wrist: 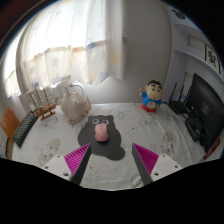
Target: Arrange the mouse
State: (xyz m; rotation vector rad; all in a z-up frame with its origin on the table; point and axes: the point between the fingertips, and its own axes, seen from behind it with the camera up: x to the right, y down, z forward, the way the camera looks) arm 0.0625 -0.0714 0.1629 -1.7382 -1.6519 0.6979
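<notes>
The claw [110, 166] hangs released, its two fingers spread wide, each with a magenta pad [77, 157] on its inner face, and nothing is gripped. Just ahead of the fingers, centred between them but beyond their tips, a small pink mouse [101, 132] sits upright on a dark, bear-shaped mat [103, 140] — rounded ears at the mat's far end. The surface [150, 135] under it is covered in a pale, speckled cloth. Further back stand a white teapot-like jug [72, 103], a wooden rack [43, 100] and a cartoon figurine [153, 98] in red and yellow. A black monitor [204, 110] stands off to one side — sheer white curtains [70, 45] hang behind.
</notes>
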